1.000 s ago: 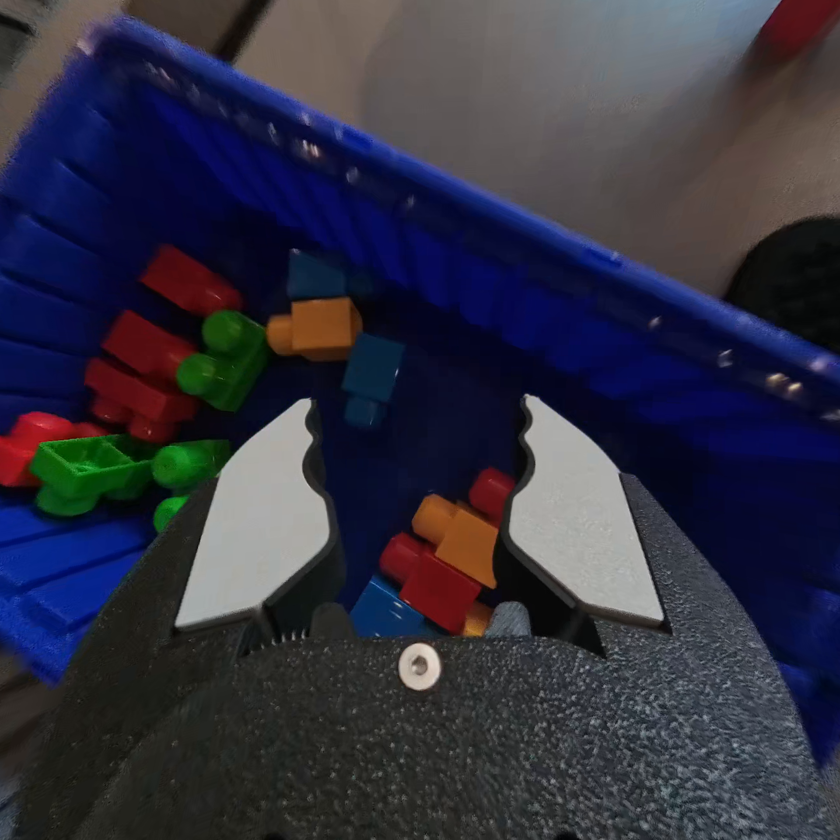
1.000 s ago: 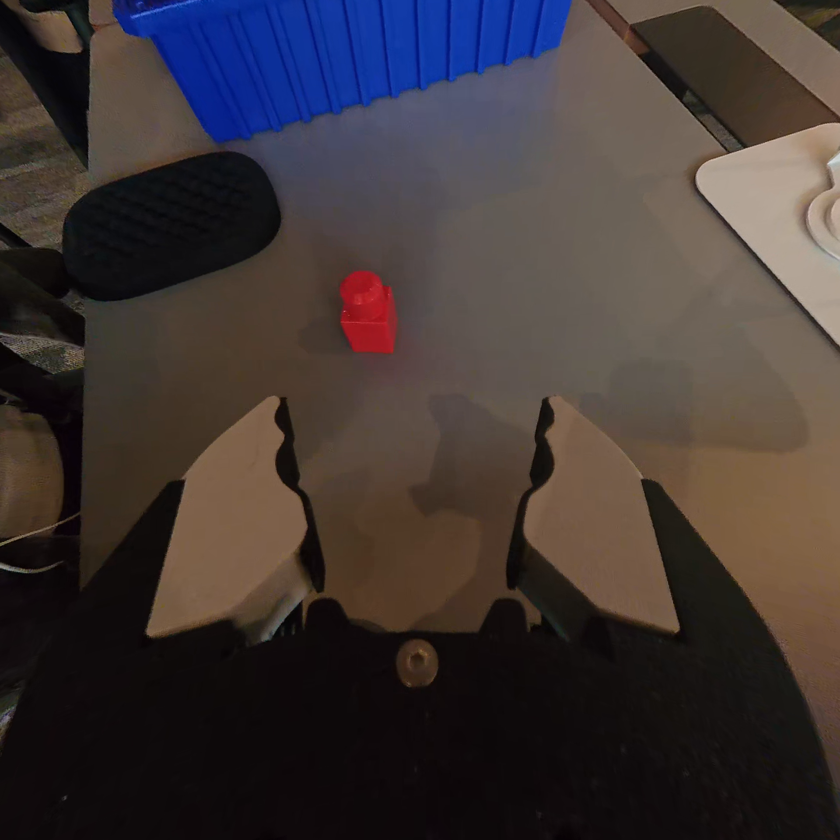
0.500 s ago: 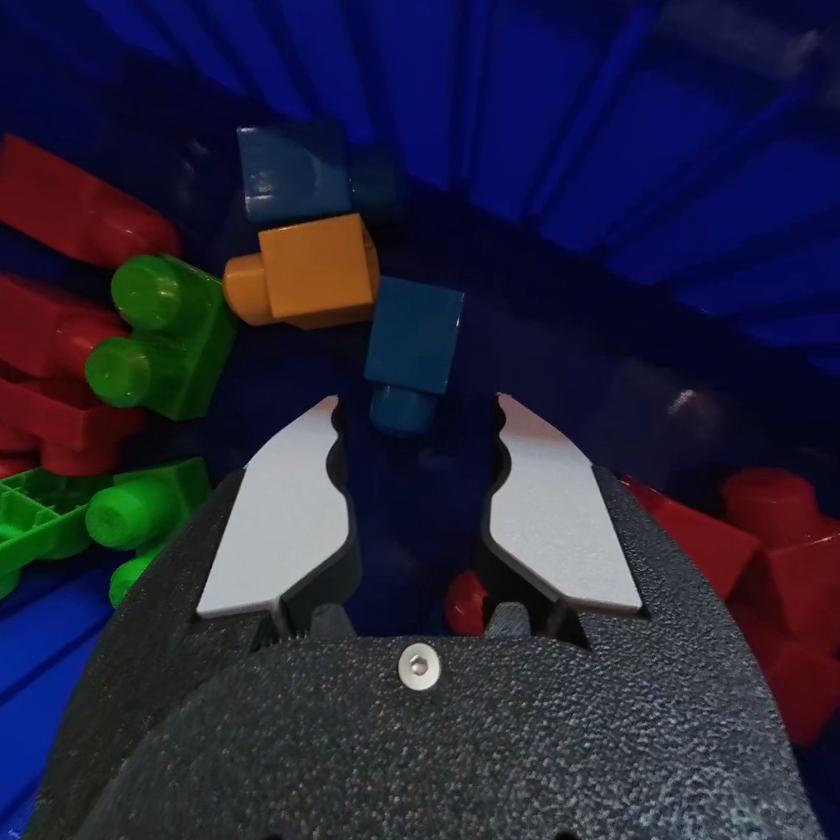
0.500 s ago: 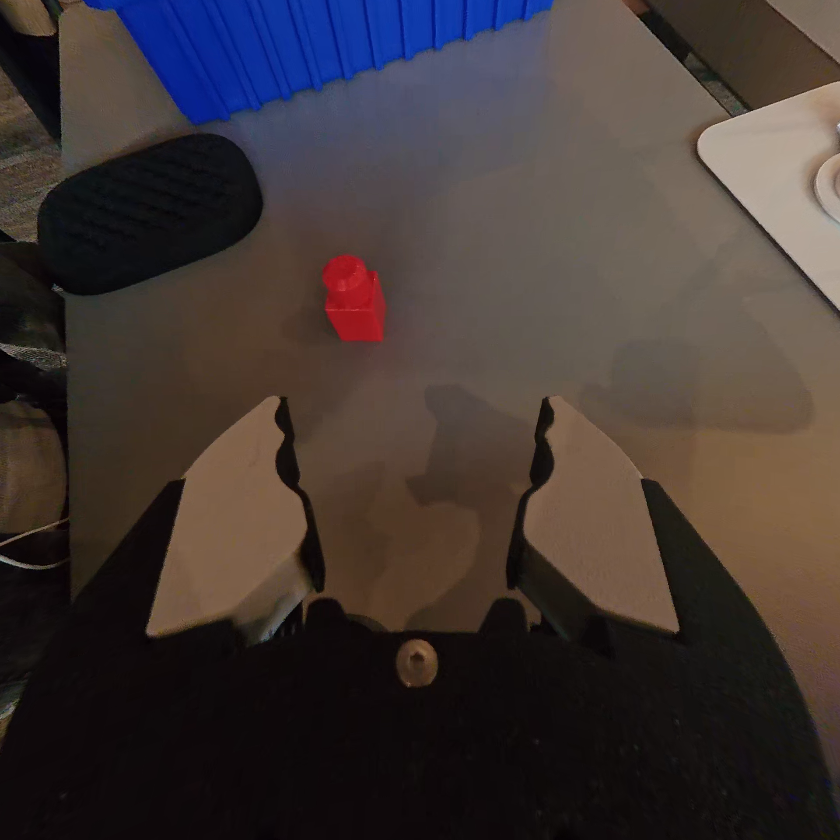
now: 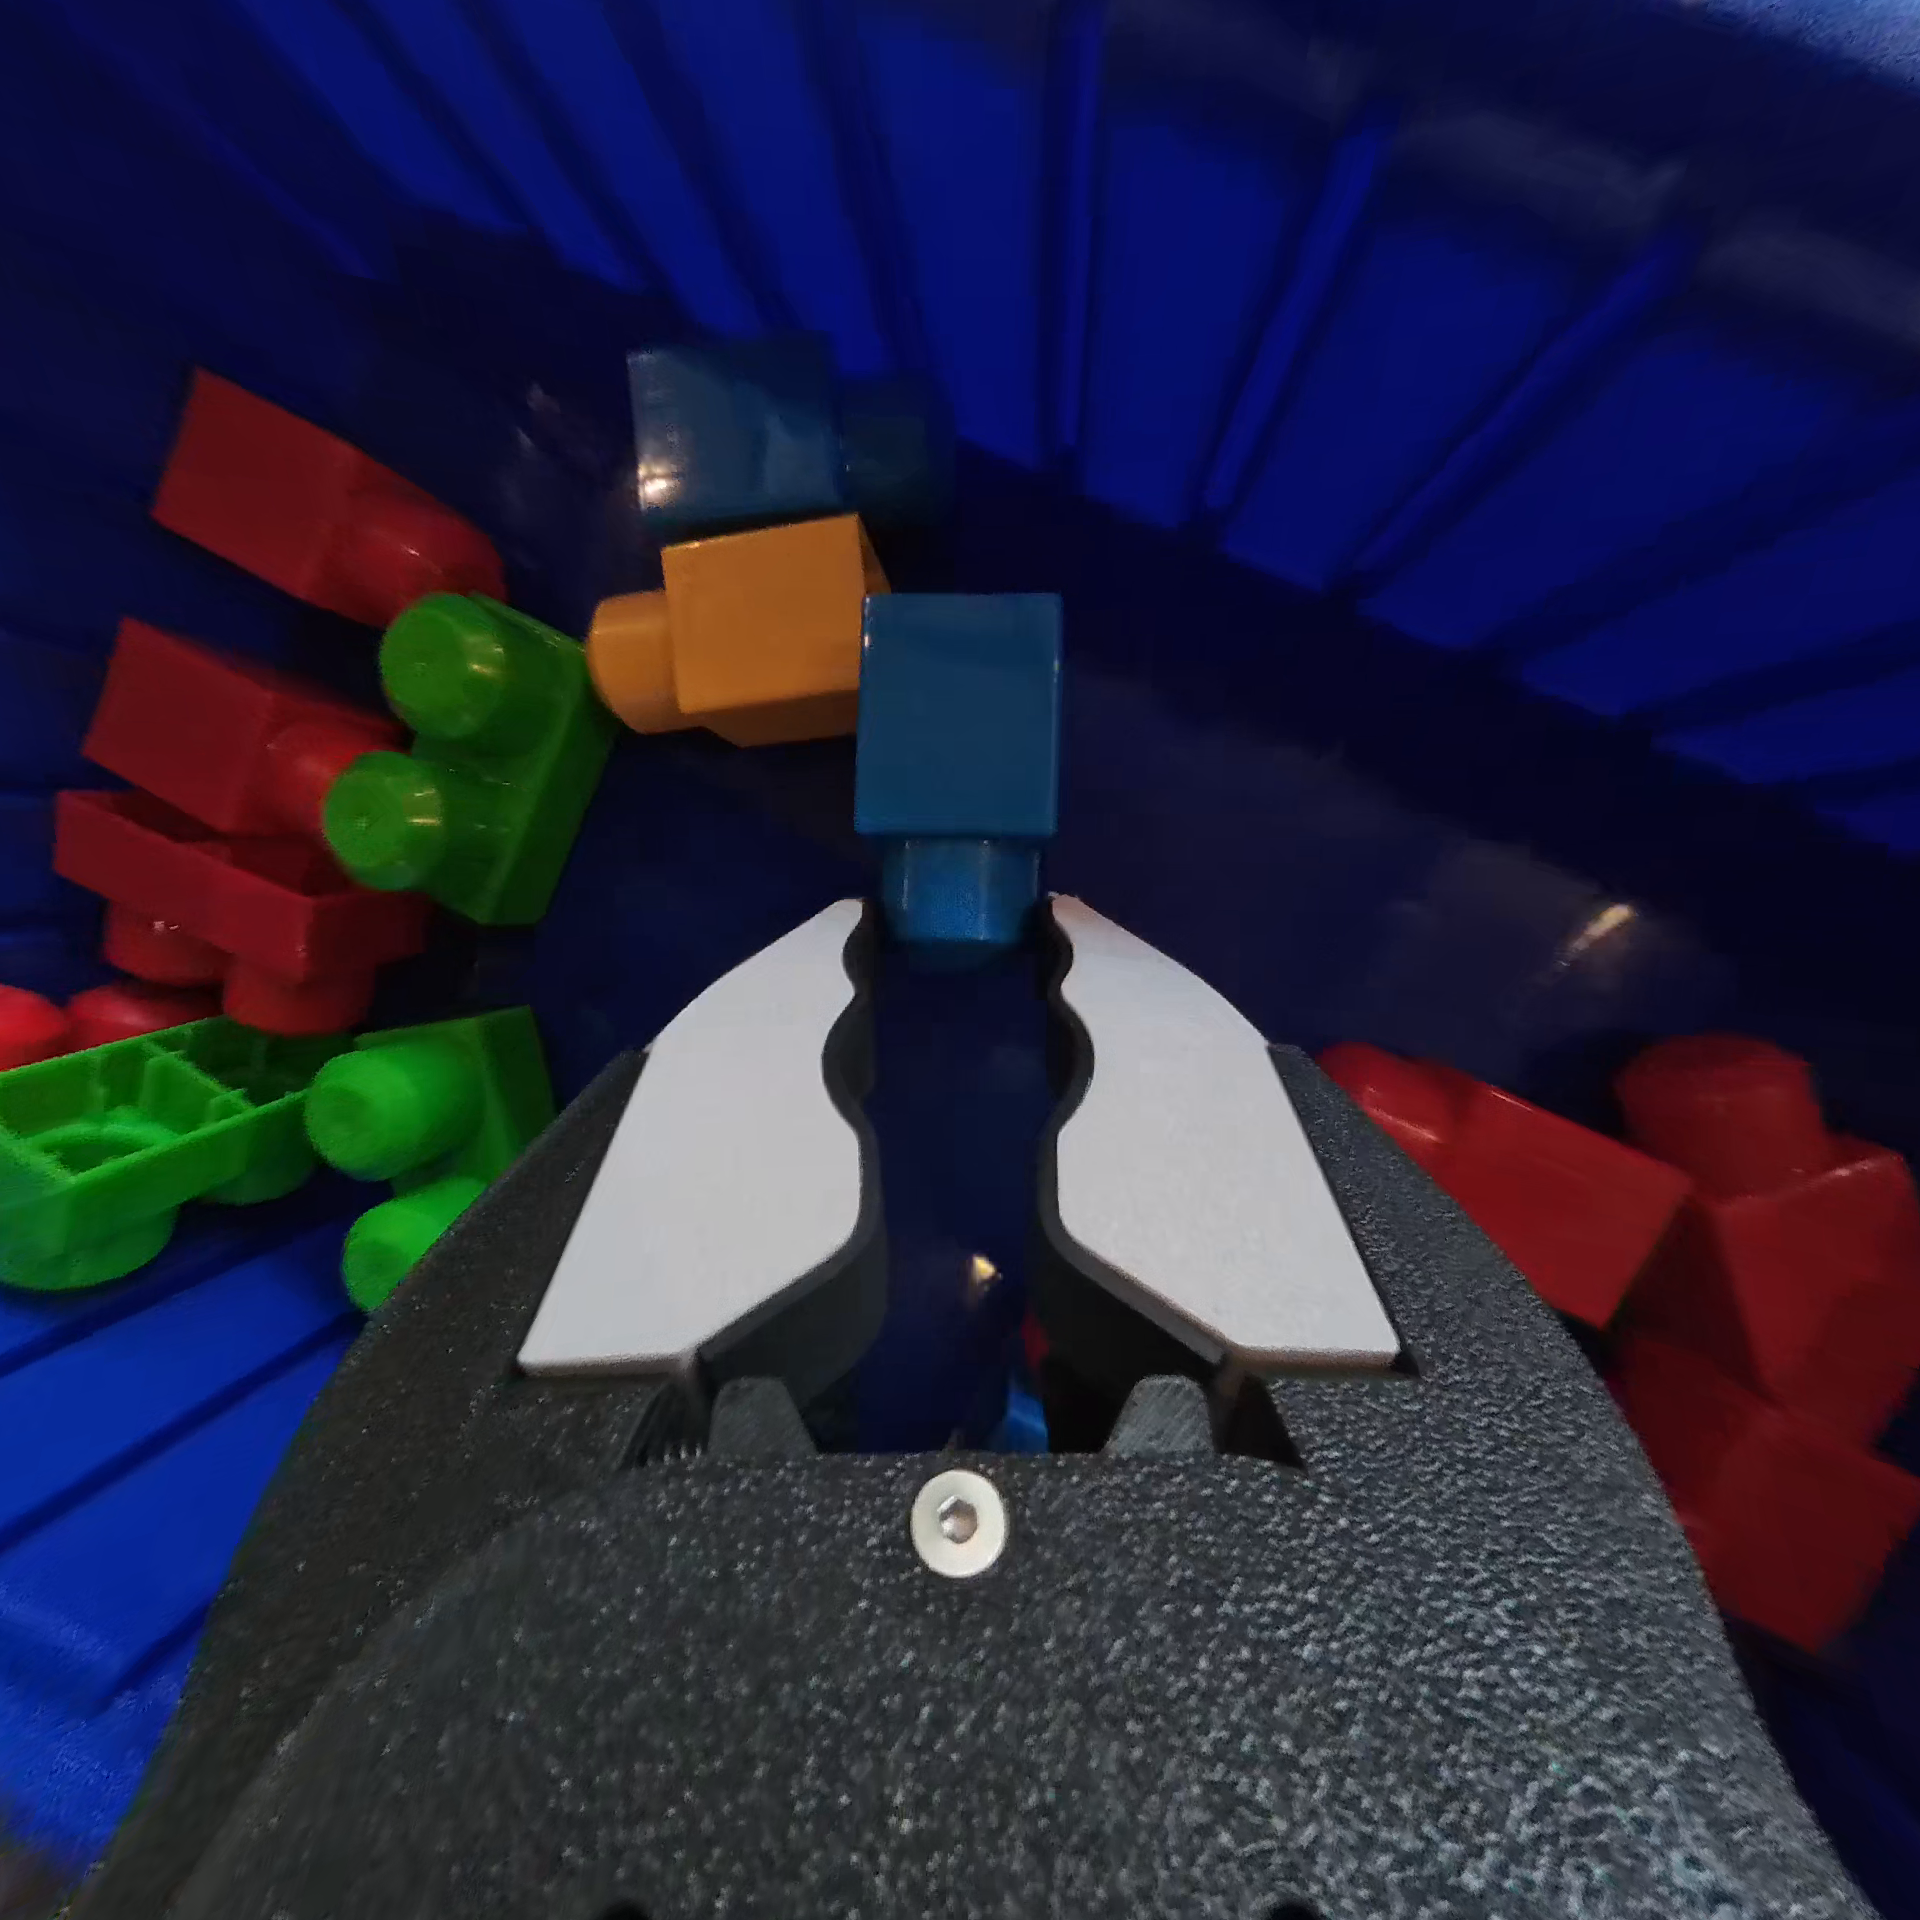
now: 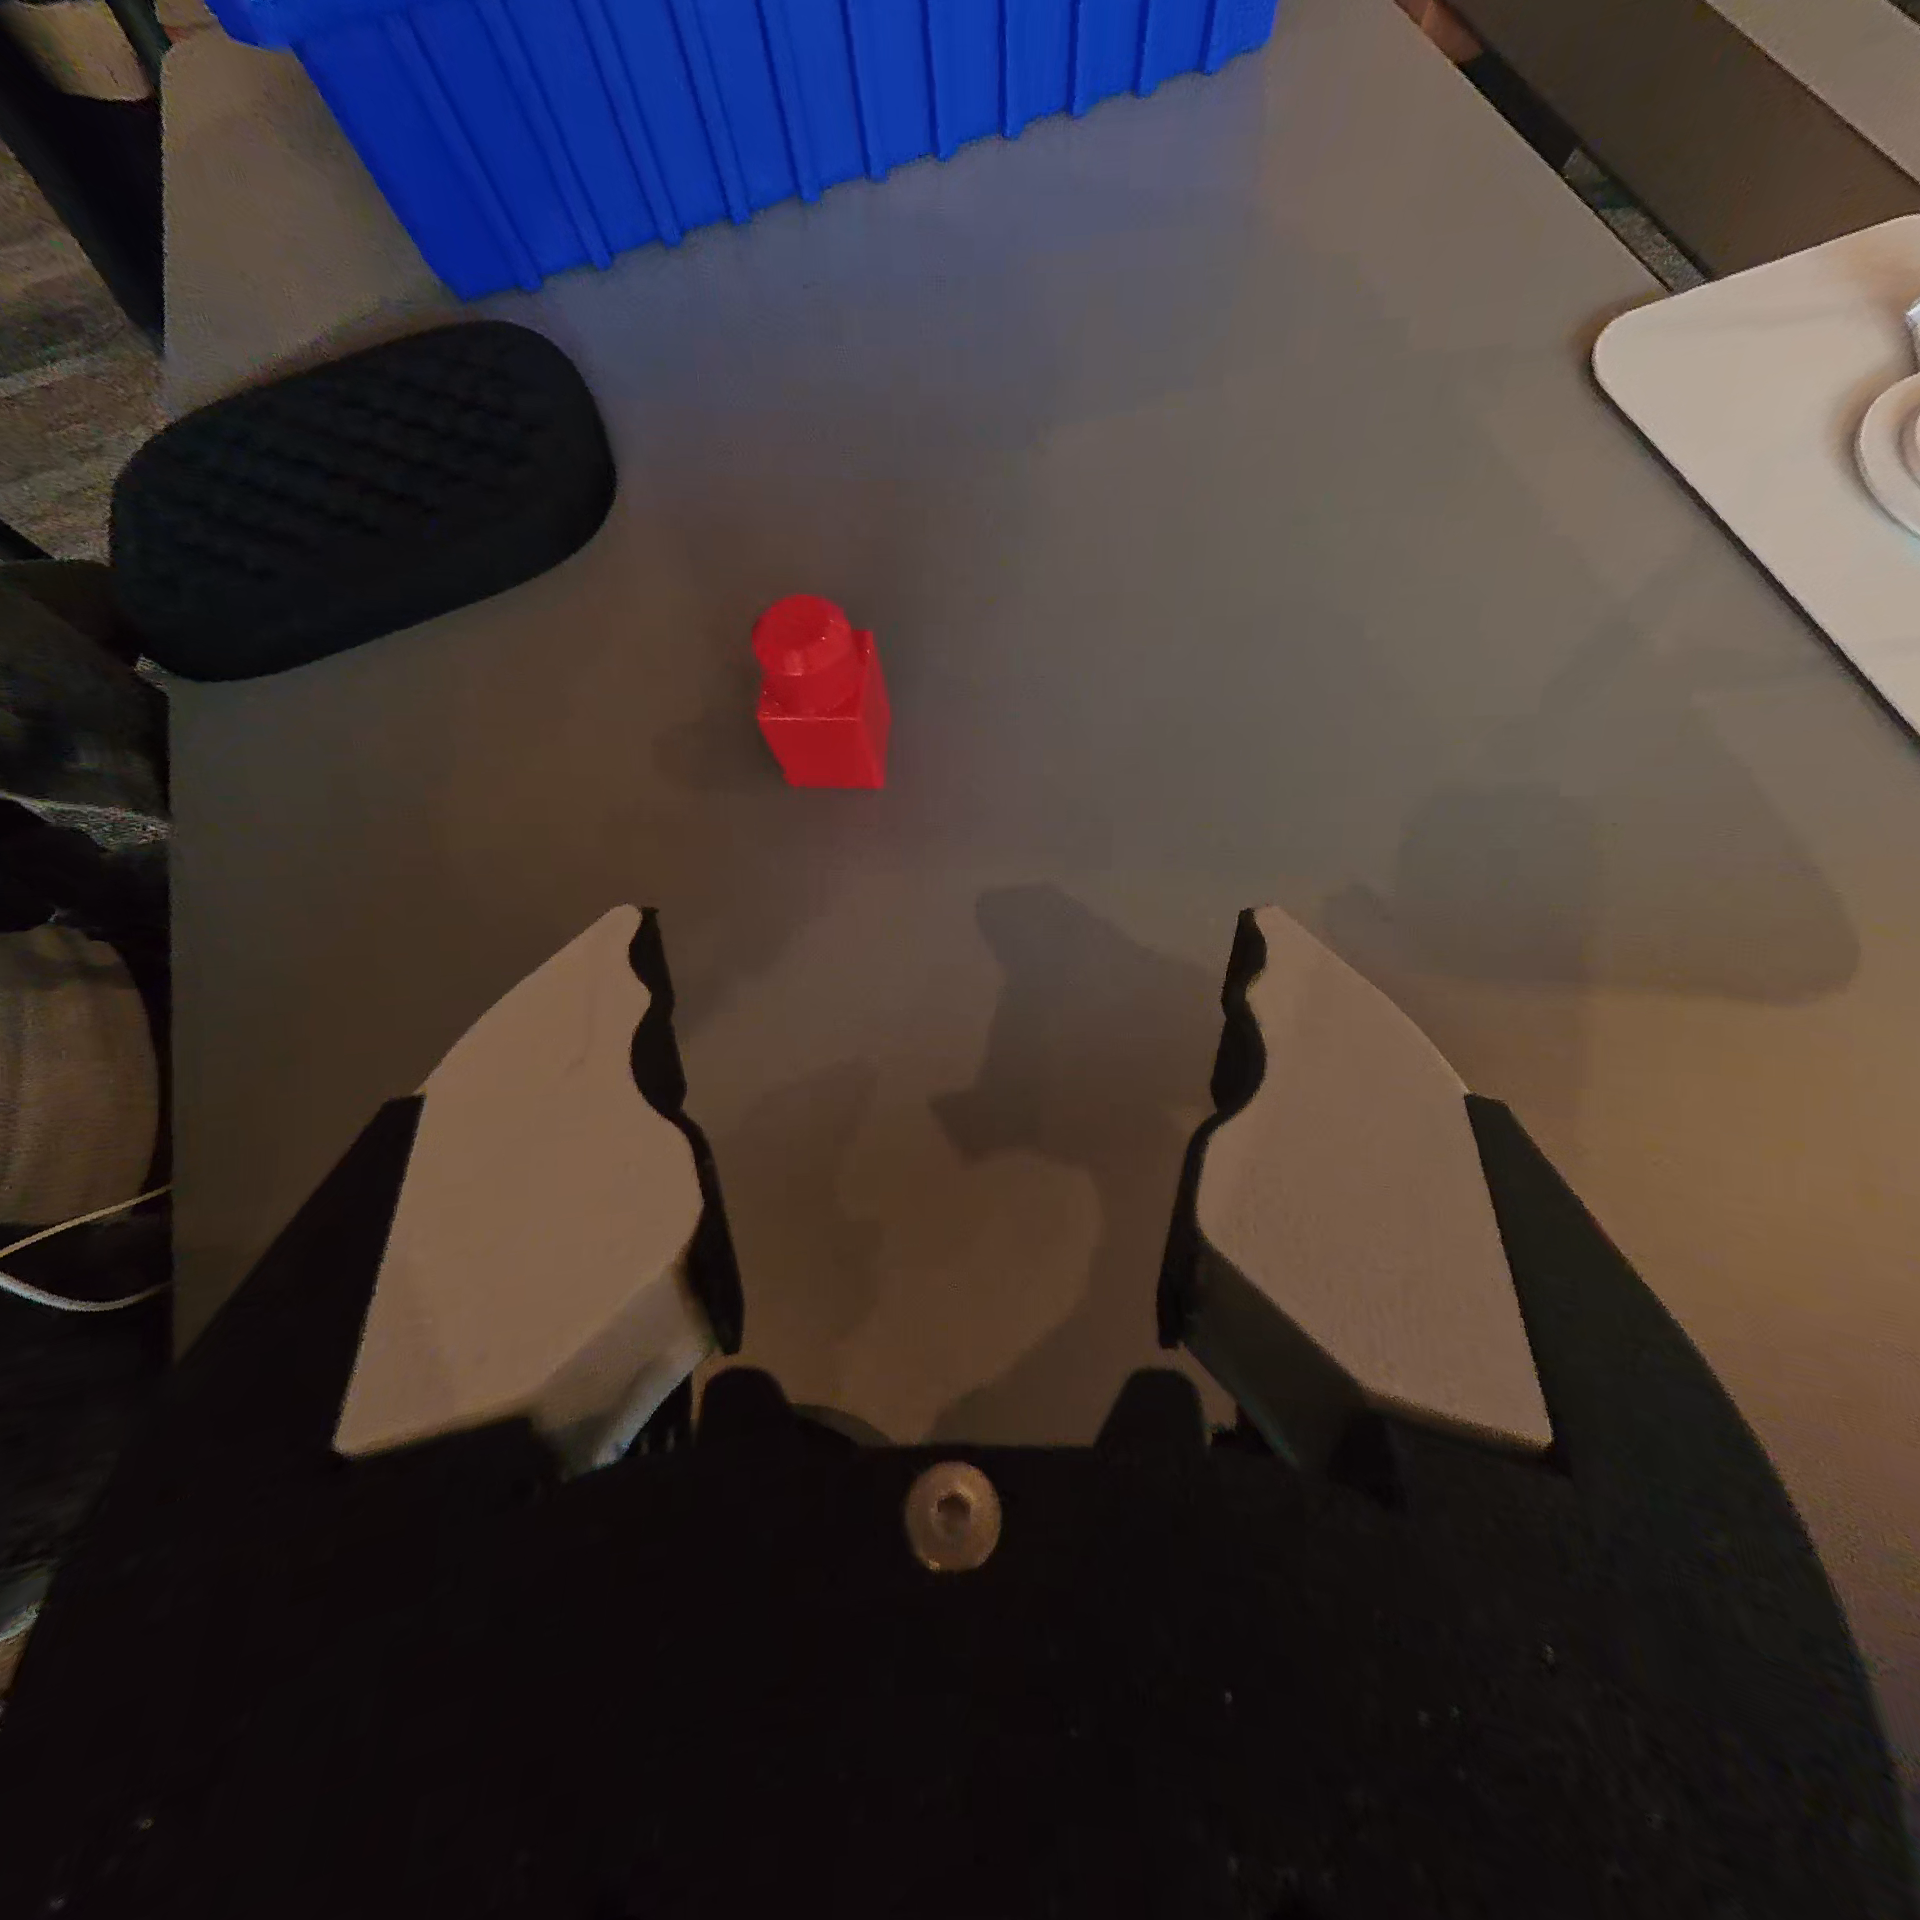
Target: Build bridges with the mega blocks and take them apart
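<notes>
I can find nothing to read in either of my views: no words, brands, numbers or signs.

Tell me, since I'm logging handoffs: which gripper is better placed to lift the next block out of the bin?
Left. The left gripper is inside the blue bin, fingertips bracketing the blue block's stud. The right gripper hangs open over the table.
</notes>
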